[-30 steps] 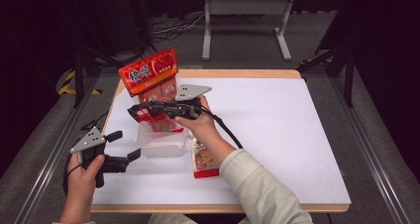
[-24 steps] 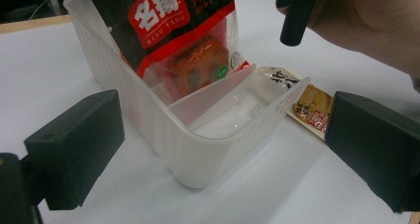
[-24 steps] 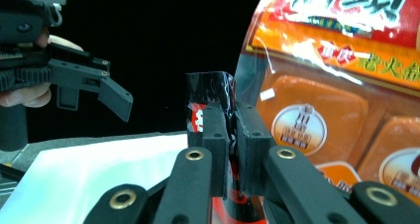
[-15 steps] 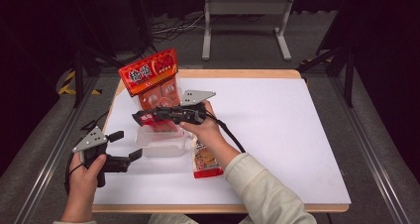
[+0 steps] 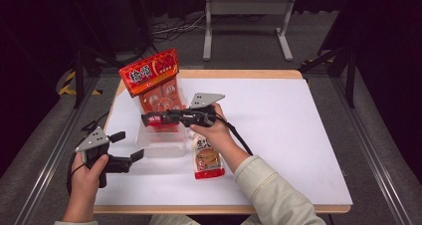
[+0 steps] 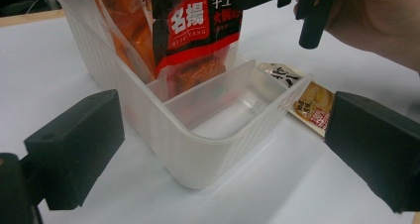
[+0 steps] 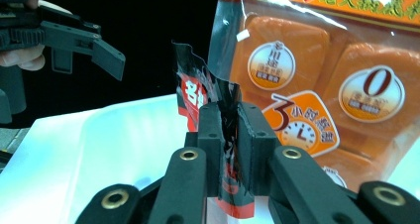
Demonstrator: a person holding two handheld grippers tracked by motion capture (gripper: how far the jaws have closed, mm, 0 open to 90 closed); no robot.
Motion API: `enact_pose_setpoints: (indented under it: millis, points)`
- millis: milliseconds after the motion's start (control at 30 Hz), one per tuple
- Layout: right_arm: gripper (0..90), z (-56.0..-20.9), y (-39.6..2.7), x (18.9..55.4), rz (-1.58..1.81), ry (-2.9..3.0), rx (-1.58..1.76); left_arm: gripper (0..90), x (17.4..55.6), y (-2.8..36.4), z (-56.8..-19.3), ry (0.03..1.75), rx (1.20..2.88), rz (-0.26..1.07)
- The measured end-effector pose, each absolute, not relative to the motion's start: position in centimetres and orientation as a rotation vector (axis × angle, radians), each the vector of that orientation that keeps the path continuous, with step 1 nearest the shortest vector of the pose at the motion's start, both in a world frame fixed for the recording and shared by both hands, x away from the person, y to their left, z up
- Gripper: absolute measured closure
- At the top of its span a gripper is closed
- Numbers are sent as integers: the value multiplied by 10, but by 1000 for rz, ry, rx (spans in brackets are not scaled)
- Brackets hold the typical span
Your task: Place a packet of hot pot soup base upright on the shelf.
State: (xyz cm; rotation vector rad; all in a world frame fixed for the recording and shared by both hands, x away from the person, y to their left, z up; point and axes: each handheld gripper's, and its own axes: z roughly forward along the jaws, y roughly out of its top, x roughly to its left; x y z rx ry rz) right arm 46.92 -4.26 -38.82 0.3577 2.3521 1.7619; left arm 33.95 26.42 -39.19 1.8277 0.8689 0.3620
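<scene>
The right gripper (image 7: 227, 149) has its pads pinched tight on the crumpled top of a black-and-red packet (image 7: 198, 97), whose lower end hangs in the far compartment of the clear plastic bin (image 6: 208, 149). The tall orange snack bag (image 5: 152, 83) stands in that same bin, just behind the packet. The near compartment lies bare. The left gripper (image 5: 127, 146) waits beside the bin's near-left corner, jaws spread wide, holding nothing. A small sauce pouch (image 5: 206, 158) lies flat on the white table (image 5: 298, 135), touching the bin's right side.
</scene>
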Motion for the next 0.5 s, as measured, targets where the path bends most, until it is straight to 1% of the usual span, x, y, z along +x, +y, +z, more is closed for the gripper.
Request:
enact_pose_setpoints:
  millis: [267, 500]
  points:
    - [827, -395, -49, 470, 1742, 2368, 388, 29, 340, 264, -392, 870, 1829, 362]
    - [809, -395, -52, 469, 1749, 2368, 408, 29, 340, 264, -392, 870, 1827, 362]
